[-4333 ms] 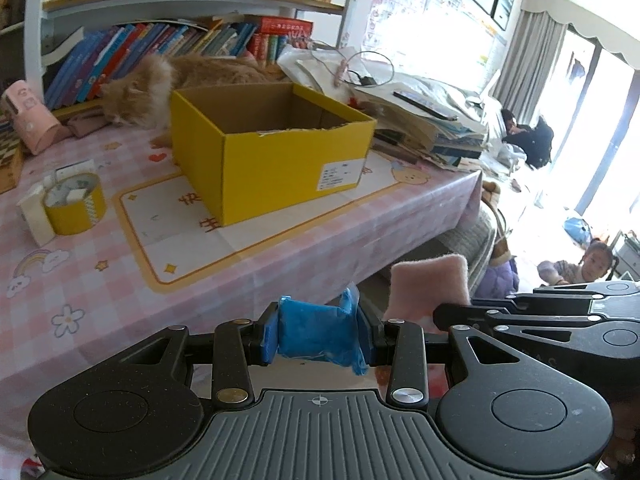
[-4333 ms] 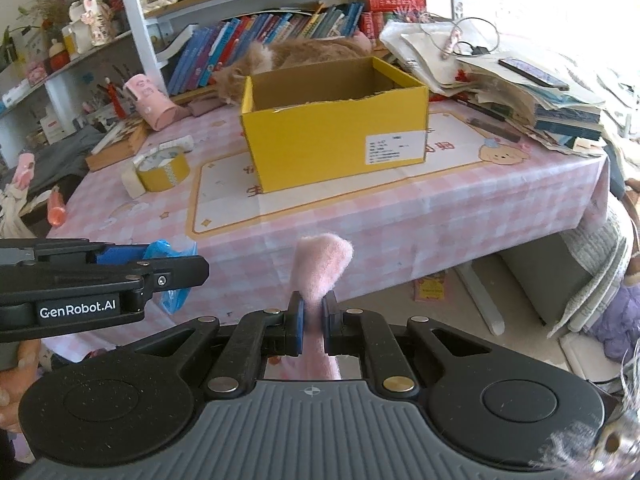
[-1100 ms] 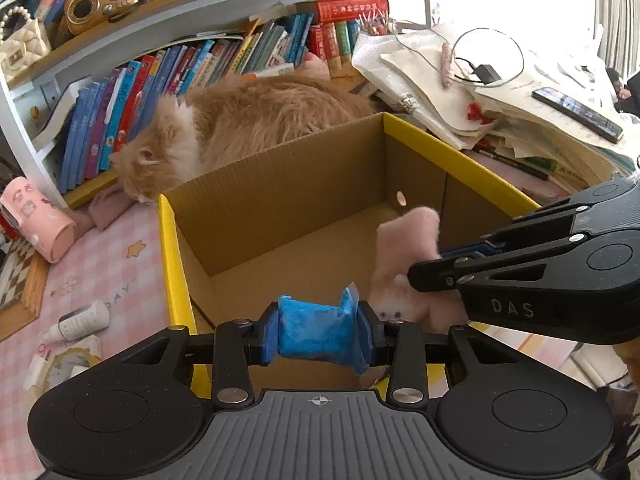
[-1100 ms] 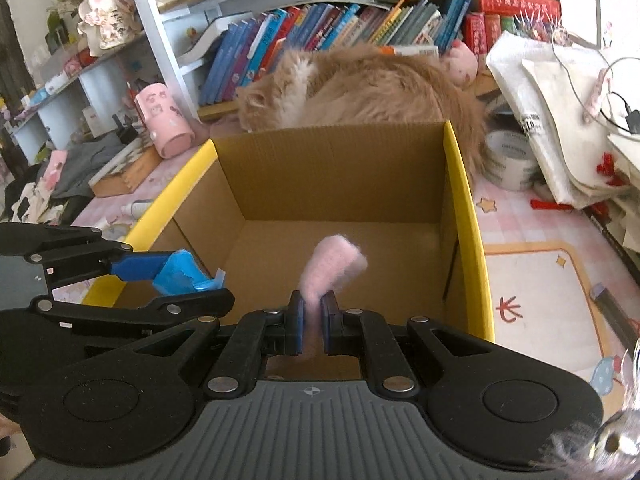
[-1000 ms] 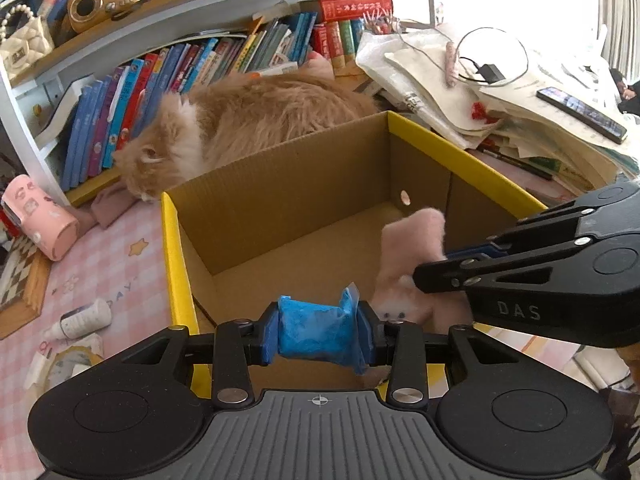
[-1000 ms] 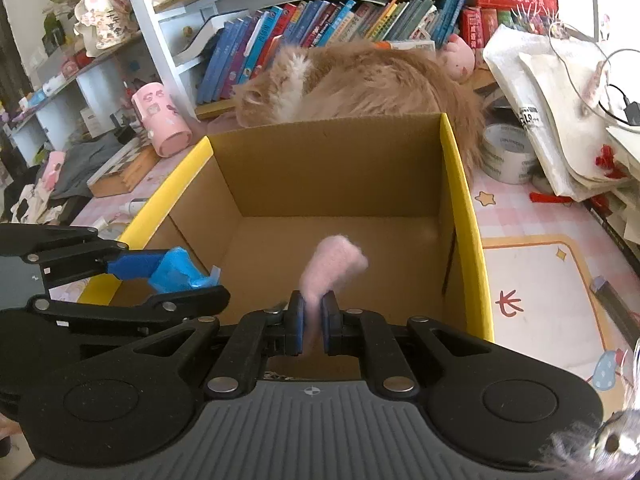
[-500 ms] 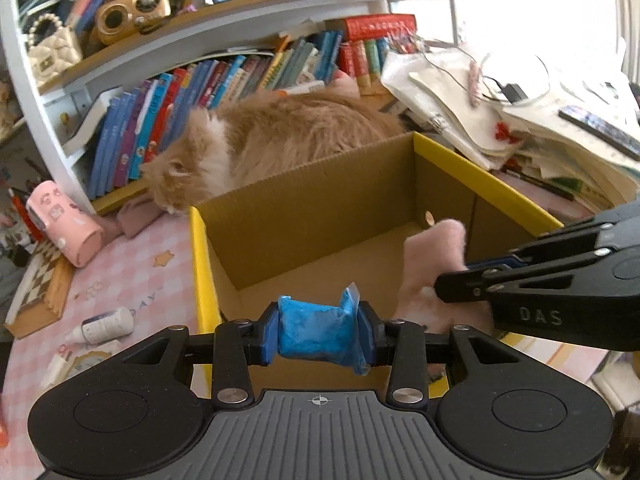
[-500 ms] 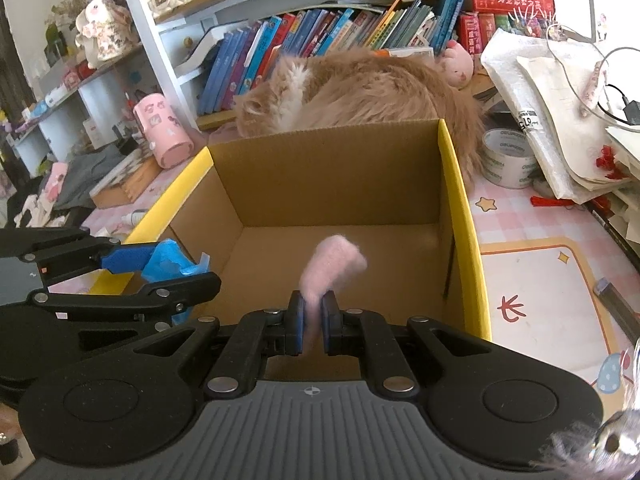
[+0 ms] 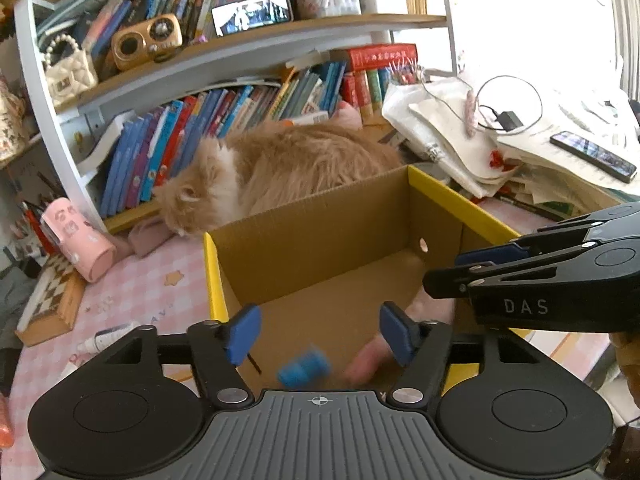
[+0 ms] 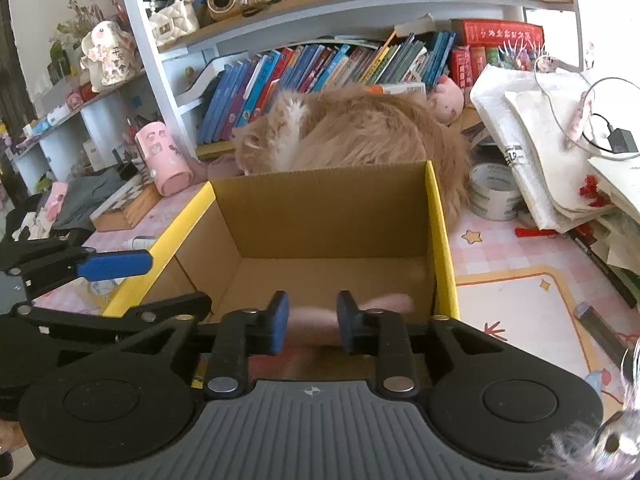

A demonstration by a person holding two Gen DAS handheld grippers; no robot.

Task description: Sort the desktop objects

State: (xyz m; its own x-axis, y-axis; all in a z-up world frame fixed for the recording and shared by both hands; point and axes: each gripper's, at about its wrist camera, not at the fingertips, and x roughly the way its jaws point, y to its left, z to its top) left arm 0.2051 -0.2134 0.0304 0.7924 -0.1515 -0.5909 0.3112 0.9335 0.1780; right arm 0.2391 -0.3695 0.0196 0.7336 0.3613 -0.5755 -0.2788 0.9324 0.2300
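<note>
Worktop (image 10: 516, 308) carried a yellow box (image 10: 438, 240), open-topped, with a cat (image 9: 280, 168) lying just behind it. Left gripper (image 9: 320, 334) hung over the box, jaws opening, wide and empty; a blurred blue packet (image 9: 304, 368) was below them inside. Right gripper (image 10: 307, 322) jaws were opening, a blurred pink fluffy thing (image 10: 390, 302) loose between them.

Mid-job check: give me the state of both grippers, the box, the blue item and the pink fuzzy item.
Left gripper: jaws opening, nothing gripped.
Right gripper: jaws opening, released.
Yellow box: open-topped, upright.
Blue item: blurred, dropping into box.
Pink fuzzy item: blurred, loose in box.
</note>
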